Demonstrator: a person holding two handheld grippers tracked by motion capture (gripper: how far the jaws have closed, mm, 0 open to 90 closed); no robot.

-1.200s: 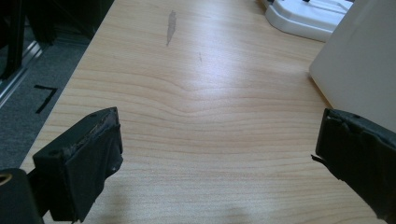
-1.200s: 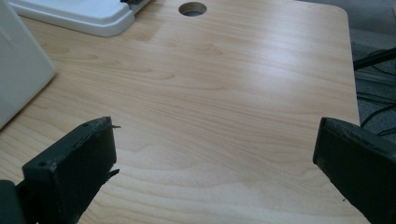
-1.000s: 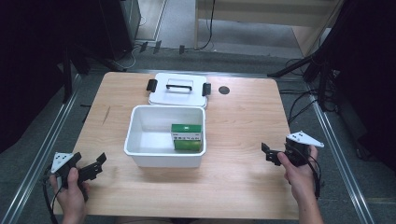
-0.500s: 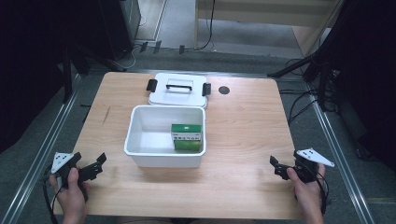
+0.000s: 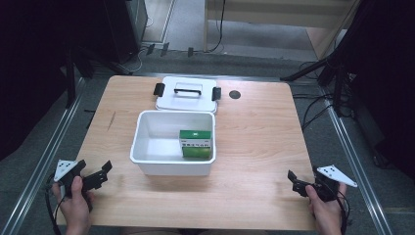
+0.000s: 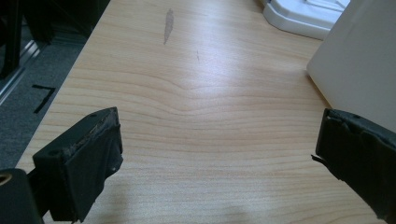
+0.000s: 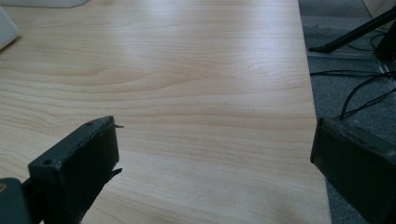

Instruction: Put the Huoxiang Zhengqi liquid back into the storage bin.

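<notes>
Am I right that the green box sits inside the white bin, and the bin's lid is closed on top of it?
Not quite. The green box does sit inside the white bin, but the bin is open. In the high view its lid lies flat on the table just behind the bin.

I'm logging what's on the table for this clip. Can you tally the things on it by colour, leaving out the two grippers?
White: 2, the open bin and its lid lying flat behind it.
Green: 1, the box inside the bin.
Black: 1, a small round disc on the table beside the lid.
Total: 4
</notes>
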